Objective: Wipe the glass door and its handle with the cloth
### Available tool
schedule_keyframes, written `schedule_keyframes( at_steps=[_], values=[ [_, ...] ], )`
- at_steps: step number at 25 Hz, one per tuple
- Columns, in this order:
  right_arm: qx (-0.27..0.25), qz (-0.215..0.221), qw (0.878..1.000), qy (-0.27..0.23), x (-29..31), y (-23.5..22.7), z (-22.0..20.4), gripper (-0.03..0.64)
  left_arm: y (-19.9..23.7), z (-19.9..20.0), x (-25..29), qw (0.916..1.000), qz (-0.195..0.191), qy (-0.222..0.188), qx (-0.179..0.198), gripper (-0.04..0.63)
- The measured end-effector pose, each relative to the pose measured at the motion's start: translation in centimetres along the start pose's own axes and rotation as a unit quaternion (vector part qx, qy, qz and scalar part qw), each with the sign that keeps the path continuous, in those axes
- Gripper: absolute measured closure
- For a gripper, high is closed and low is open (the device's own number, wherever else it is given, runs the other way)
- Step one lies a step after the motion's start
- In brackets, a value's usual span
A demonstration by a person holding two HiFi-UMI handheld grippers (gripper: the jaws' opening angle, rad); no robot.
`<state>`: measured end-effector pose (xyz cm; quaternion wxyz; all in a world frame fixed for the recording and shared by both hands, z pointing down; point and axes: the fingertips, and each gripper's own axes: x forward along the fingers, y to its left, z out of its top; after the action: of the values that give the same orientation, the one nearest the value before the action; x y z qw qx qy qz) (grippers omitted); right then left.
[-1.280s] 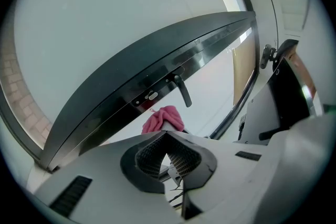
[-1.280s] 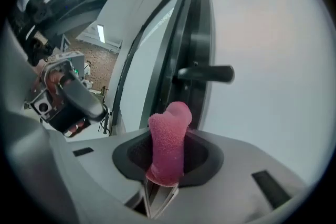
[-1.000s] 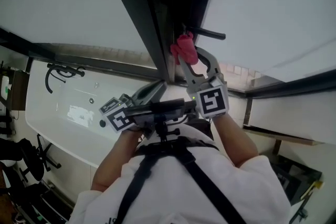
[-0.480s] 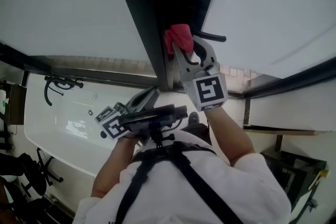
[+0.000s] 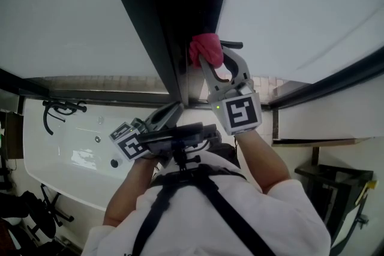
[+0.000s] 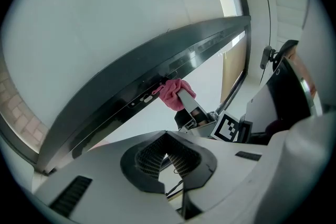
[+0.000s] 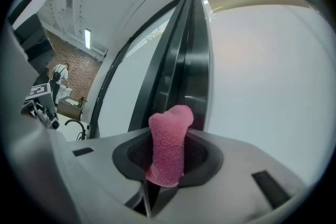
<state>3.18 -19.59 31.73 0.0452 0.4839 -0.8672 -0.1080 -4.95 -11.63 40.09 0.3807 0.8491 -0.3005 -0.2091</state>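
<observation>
The cloth (image 7: 169, 147) is pink, with a fuzzy, towel-like nap. The door (image 5: 60, 9) has smooth, milky, matt panes. The frame (image 7: 191, 76) between them is dark and glossy, metal by its sheen. The handle (image 5: 231, 44) is dark and matt. The right gripper (image 7: 168, 160) and left gripper (image 6: 167, 150) have matt grey plastic shells, with dark ribbed lining inside the left jaws. The tub (image 5: 66, 147) is glossy white.

Two claws showing, left claw (image 5: 172, 109) and right claw (image 5: 207, 58), one pink cloth (image 5: 203, 47), one black handle (image 5: 231, 44), two frosted glass panels (image 5: 72, 9) (image 5: 300, 3), one white bathtub (image 5: 57, 150)
</observation>
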Motion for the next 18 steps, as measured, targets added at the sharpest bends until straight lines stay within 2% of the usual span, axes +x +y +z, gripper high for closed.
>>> schedule_keyframes(
  at_steps=[6,18],
  values=[
    [-0.06,-0.035,0.998,0.002,-2.1,-1.5,0.7,0.512,-0.8,-0.2,1.1,0.9998,-0.016,0.008,-0.002,0.603],
    [-0.088,-0.084,0.992,0.042,-4.8,-4.3,-0.3,0.512,-1.6,0.1,2.0,0.9991,-0.038,0.018,-0.004,0.603]
  ],
)
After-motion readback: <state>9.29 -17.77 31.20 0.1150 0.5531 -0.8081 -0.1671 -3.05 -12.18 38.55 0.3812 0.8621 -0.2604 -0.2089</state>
